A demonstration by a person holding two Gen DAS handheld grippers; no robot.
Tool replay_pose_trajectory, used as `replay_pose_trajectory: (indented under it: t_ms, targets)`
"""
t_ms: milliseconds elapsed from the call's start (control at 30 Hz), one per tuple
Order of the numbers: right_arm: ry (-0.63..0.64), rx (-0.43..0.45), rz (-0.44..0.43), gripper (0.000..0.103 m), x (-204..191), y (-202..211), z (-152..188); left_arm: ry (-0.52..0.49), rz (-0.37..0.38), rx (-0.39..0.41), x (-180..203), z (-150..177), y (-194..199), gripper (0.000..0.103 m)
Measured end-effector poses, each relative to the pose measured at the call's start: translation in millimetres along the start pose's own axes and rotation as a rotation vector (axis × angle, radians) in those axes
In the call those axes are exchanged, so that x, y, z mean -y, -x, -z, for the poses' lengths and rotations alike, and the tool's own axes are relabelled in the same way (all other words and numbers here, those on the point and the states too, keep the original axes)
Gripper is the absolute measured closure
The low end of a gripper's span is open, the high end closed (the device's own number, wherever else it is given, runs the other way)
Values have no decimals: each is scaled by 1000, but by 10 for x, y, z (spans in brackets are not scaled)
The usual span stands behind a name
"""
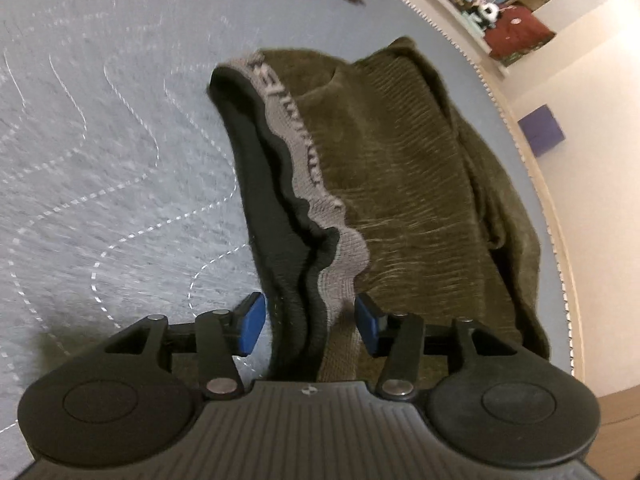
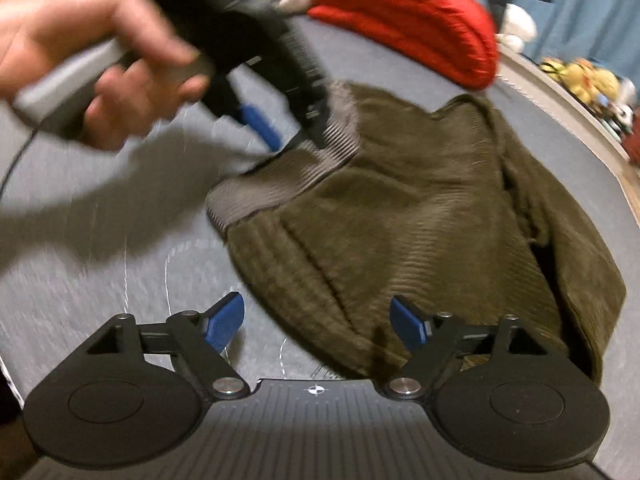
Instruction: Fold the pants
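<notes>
Olive-green corduroy pants [image 1: 400,184], bunched into a loose heap, lie on a grey-blue quilted mattress [image 1: 100,140] near its right edge. Their grey ribbed waistband [image 1: 304,168], with a black lining beside it, runs from the far side of the heap toward the left gripper [image 1: 310,328]; the blue-padded jaws stand spread on either side of the waistband end, not visibly clamping it. In the right wrist view, the right gripper [image 2: 318,322] hovers over the near edge of the heap, jaws spread wide. A bare hand [image 2: 100,60] grasps the left gripper's handle. A red padded cushion [image 2: 408,20] lies beyond the pants.
</notes>
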State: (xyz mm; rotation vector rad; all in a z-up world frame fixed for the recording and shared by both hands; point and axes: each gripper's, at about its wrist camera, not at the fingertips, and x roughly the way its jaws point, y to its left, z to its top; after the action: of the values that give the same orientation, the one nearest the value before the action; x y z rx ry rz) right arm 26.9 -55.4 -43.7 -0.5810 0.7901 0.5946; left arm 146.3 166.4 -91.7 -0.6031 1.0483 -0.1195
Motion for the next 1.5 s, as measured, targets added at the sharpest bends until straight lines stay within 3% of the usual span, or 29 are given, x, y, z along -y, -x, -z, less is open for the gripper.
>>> replay_pose_trajectory:
  t_ms: [167,300,367,433,533,567,700,900,1100,1300,1400,1433,1500]
  targets:
    - [64,-36,29,21,25,-257,37,-20,0,39,102,-4,-99,47]
    - [31,-23,3,19,97,-340,-17,-91,-37,81,229,52,-147,47]
    - [29,-18,-28,32,105,-345,-52,-146,-66,100,300,88,-171,52]
    - [52,-6,-25,53,91,-369,-102,-193,-115,110,354,112,-178,66]
    - [95,8,-16,66,67,-348,-131,-189,-120,120,373,106,-85,80]
    - [108,15,-20,68,65,-333,-130,-199,-119,130,389,114,-37,81]
    - [157,79,-63,92,22,-171,-115,-273,-138,187,462,193,255,84]
    - [245,160,-209,92,-195,80,-69,-320,-160,215,326,332,776,86]
    - [330,213,-373,93,-690,268,-156,-339,-221,222,-29,530,1348,88]
    - [383,252,-519,93,-1210,274,-450,-304,-329,211,-481,650,1882,93]
    - [415,267,-568,93,-1511,267,-574,-287,-389,223,-656,678,2082,103]
    - [419,266,-575,93,-1574,254,-604,-295,-458,242,-711,689,2149,103]
    - [432,262,-597,94,-1703,223,-654,-299,-503,255,-791,665,2196,103]
